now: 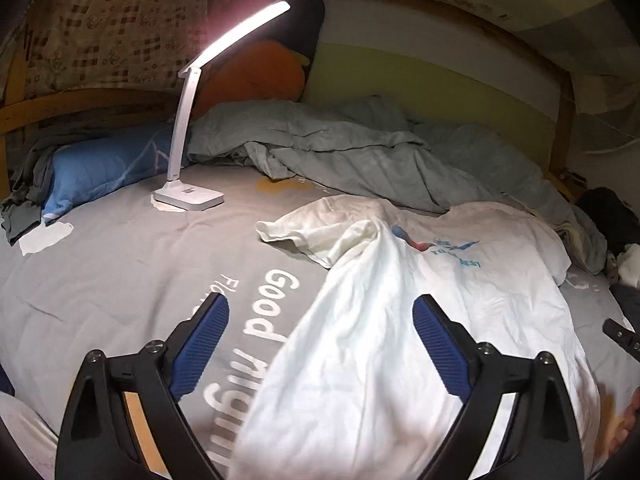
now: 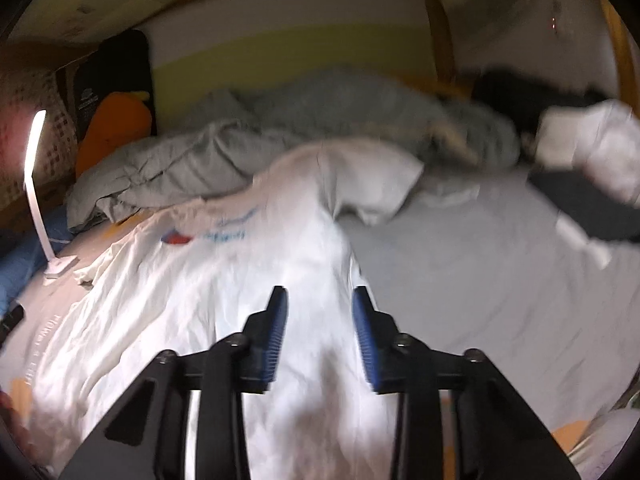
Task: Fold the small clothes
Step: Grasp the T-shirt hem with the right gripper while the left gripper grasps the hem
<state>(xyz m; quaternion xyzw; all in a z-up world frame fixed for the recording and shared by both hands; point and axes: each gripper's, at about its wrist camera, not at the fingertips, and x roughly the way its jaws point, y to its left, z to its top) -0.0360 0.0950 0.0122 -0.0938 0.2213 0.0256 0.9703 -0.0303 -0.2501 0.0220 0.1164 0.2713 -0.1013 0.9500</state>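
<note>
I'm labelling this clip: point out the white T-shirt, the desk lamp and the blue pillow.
white T-shirt [image 1: 460, 280]: left wrist view, chest below print.
desk lamp [image 1: 188, 198]: left wrist view, base.
blue pillow [image 1: 100, 168]: left wrist view, middle.

the right wrist view was motion-blurred, so the print on the white t-shirt [image 2: 208, 232] was unreadable. in the left view, the shirt's lower hem ran off the bottom edge and covered part of the bed sheet's lettering [image 1: 256, 320]

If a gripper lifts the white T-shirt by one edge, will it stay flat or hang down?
The T-shirt will probably hang limp: it already lies wrinkled, with a soft raised ridge. It looks thin, so likely light. It may drag across the smooth grey sheet instead of staying put. Both pairs of jaws are open, holding nothing.
</note>
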